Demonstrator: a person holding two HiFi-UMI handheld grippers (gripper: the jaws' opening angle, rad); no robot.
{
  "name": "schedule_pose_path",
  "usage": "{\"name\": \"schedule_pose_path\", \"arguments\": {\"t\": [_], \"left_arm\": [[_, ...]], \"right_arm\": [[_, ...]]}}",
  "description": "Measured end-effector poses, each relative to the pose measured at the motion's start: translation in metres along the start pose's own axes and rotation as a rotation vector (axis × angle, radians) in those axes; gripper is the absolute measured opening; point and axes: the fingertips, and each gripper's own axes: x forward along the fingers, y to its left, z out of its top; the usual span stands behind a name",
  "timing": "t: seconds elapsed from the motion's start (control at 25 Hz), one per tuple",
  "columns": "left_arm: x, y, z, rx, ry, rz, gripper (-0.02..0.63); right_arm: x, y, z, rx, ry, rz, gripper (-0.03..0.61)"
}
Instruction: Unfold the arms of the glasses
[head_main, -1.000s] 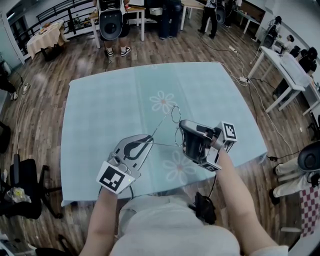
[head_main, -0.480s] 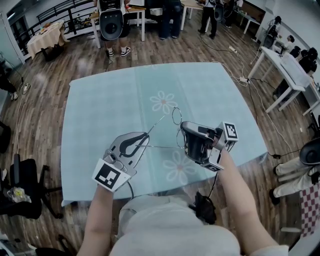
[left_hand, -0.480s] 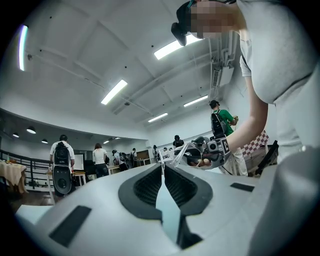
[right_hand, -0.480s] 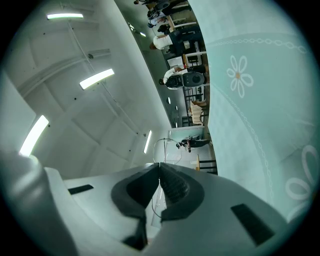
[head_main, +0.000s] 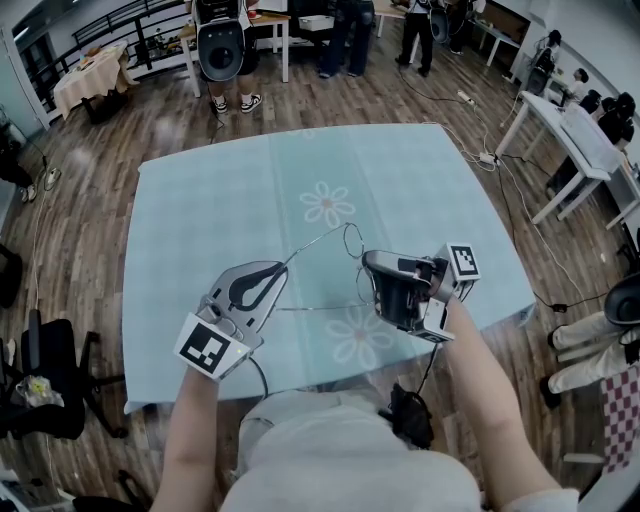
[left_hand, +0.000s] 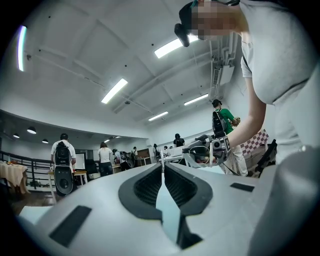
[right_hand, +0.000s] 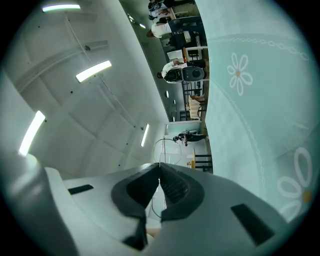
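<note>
Wire-framed glasses (head_main: 352, 240) hang between two hand-held grippers over the near half of a table (head_main: 200, 200) covered in a pale blue cloth with flower prints.

The left gripper (head_main: 284, 266) has its jaws closed on the tip of one arm (head_main: 315, 245) of the glasses. In the left gripper view, the thin rod stands up from between the pinched pads. From those jaws the arm runs straight ahead, away from the person and slanting toward the right gripper, and ends at the far lens.

The right gripper (head_main: 368, 268) is clamped on the front of the frame, with its jaws together on the wire. In the right gripper view, one lens (right_hand: 163, 150) rises just past the jaw tips and more rim wire curves down behind the pads. The front's long axis runs from the far lens back to the near lens beside the right jaws, so it meets the held arm at a wide angle.

A second thin line (head_main: 320, 307), seemingly the other arm, points from the right jaws across toward the left gripper's body, roughly along the table's near edge.

Bare cloth lies ahead of and outward of both sets of jaws. The table's near edge lies close under the person's wrists. Beyond the far edge, people (head_main: 222, 40) stand on a wooden floor (head_main: 90, 150).
</note>
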Motion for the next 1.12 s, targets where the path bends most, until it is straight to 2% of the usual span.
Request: {"name": "schedule_pose_path", "arguments": {"t": [0.24, 0.68, 1.12], "left_arm": [[-0.003, 0.007, -0.006, 0.024, 0.018, 0.023, 0.025], [0.004, 0.018, -0.002, 0.025, 0.023, 0.060, 0.025], [0.007, 0.018, -0.012, -0.005, 0.050, 0.040, 0.028]], "right_arm": [[0.002, -0.010, -0.013, -0.019, 0.053, -0.039, 0.011], [-0.003, -0.018, -0.018, -0.034, 0.086, -0.087, 0.011], [-0.003, -0.022, -0.011, -0.042, 0.028, -0.092, 0.011]]}}
